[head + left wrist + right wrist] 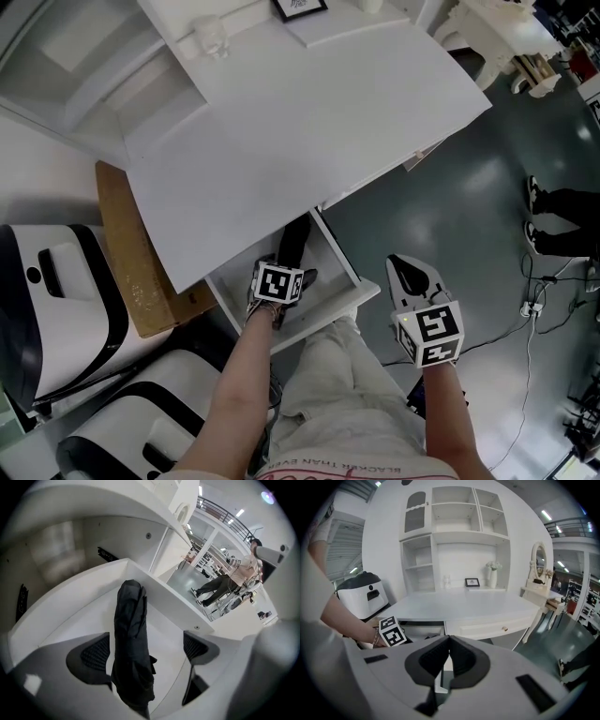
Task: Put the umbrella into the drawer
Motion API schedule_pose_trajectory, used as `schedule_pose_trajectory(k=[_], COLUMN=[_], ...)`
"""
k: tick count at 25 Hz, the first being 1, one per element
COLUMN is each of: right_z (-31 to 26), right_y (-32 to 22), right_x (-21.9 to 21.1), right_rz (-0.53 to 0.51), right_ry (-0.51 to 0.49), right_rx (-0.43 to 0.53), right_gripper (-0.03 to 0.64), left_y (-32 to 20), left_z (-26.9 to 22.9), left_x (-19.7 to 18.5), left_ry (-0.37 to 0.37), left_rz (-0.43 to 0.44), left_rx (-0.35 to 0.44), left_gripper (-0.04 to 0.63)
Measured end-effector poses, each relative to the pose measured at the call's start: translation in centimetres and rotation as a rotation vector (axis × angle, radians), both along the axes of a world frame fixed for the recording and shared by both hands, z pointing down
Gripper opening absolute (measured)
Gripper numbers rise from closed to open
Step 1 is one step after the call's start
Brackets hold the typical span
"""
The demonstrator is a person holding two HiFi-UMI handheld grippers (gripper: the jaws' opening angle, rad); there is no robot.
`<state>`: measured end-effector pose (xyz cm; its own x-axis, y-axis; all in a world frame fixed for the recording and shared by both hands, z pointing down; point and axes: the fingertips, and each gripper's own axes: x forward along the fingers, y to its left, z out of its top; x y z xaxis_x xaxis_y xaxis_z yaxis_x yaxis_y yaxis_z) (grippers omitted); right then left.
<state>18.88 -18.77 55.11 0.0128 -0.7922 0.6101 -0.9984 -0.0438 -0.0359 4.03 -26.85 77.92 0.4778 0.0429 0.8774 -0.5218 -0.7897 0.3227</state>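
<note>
The black folded umbrella (293, 242) lies lengthwise in the open white drawer (326, 317) under the desk. My left gripper (286, 281) hangs over the drawer's front part. In the left gripper view its jaws stand wide open on either side of the umbrella (131, 634), and neither pad presses on the fabric. The drawer's side wall (178, 606) runs along the right of the umbrella. My right gripper (405, 269) is held in the air to the right of the drawer, over the floor. Its pads (459, 656) are closed together with nothing between them.
The white desk top (309, 103) overhangs the back of the drawer; a small picture frame (300, 7) stands at its far edge. A second drawer with a knob (504, 629) is closed. A white-and-black machine (56, 281) and a cardboard sheet (131, 262) sit at the left. Cables (539, 300) lie on the floor at the right.
</note>
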Motion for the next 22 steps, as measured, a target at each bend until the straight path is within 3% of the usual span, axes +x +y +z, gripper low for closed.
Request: schedule_pose_trajectory(k=[10,22], right_z=[-2.8,-7.3], right_y=[-0.3,-1.7], right_x=[1.1,2.8], right_rz=[0.016,-0.005], right_ry=[0.018,0.067], right_rx=[0.06,0.151], right_gripper=[0.008,0.008], left_y=[-0.1,-0.6], left_z=[-3.7,-8.6], left_x=[-0.1,-1.0], left_ry=[0.006,0.065], left_rz=[-0.04,-0.107], left_rx=[0.018,0.113], left_gripper=[0.485,0.429])
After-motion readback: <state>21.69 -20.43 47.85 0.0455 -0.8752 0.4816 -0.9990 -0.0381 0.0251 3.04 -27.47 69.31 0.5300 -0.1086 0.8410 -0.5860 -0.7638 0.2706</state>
